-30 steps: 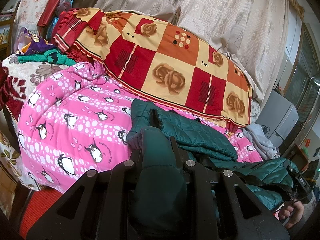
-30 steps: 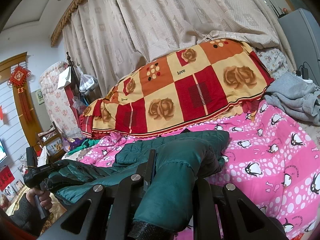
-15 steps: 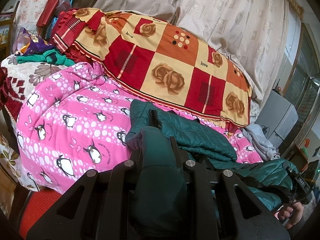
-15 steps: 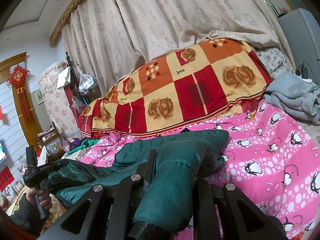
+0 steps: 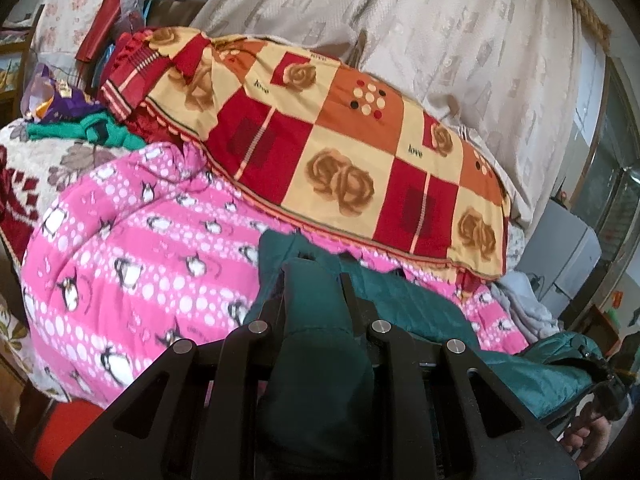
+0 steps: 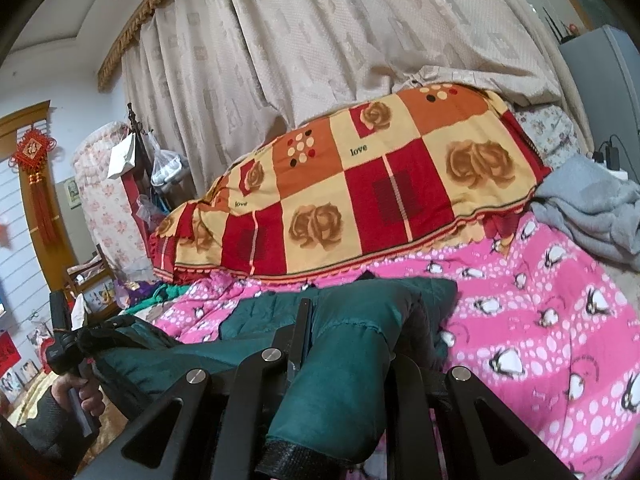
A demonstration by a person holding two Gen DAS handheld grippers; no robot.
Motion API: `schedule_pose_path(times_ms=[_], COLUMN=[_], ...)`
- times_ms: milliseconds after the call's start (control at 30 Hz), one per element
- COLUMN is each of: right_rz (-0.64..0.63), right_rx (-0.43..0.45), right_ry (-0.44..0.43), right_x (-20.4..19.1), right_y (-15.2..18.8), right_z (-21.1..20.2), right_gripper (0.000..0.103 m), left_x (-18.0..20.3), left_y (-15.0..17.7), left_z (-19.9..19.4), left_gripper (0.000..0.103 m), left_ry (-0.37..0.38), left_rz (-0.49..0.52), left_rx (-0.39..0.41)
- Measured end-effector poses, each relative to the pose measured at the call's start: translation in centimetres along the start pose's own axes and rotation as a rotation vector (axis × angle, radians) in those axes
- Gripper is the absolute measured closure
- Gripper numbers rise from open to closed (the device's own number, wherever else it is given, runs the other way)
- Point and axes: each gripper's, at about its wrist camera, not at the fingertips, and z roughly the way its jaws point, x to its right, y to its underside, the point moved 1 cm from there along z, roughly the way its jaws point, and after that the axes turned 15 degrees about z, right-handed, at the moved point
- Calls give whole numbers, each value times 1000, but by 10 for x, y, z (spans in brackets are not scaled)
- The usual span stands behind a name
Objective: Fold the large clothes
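While both views sit closer to the bedding than a second ago, my grips have not changed: my left gripper (image 5: 312,280) is clamped on a bunched fold of the teal padded jacket (image 5: 404,300), and my right gripper (image 6: 348,320) is clamped on a sleeve of the same jacket (image 6: 344,364), cuff hanging toward the lens. Between the two grippers the jacket stretches over the pink penguin quilt (image 5: 132,264), its body lying on the quilt. Just behind it rests a red and yellow rose-print blanket (image 6: 360,200), draped over a mound. A grey garment (image 6: 592,212) lies crumpled at the quilt's far right. Beige curtains (image 6: 320,40) cover the wall beyond, and a red knot ornament (image 6: 34,152) hangs by the door frame.
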Motion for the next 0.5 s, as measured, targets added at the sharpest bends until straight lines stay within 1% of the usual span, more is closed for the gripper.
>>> schedule_pose_path(times_ms=[133, 267, 367, 500], right_rz=[-6, 15, 37, 74], right_rx=[59, 111, 123, 118], right_ry=[17, 32, 37, 74], right_x=[-4, -4, -2, 10], right_y=[-18, -39, -57, -77], right_z=[12, 29, 52, 95], right_gripper=[90, 90, 90, 90], left_x=[2, 0, -1, -4], left_y=[-19, -42, -57, -71], left_z=[8, 29, 54, 113], left_gripper=[86, 86, 86, 86], left_ry=[-46, -71, -94, -111], left_rz=[20, 20, 23, 41], left_rx=[57, 82, 86, 41])
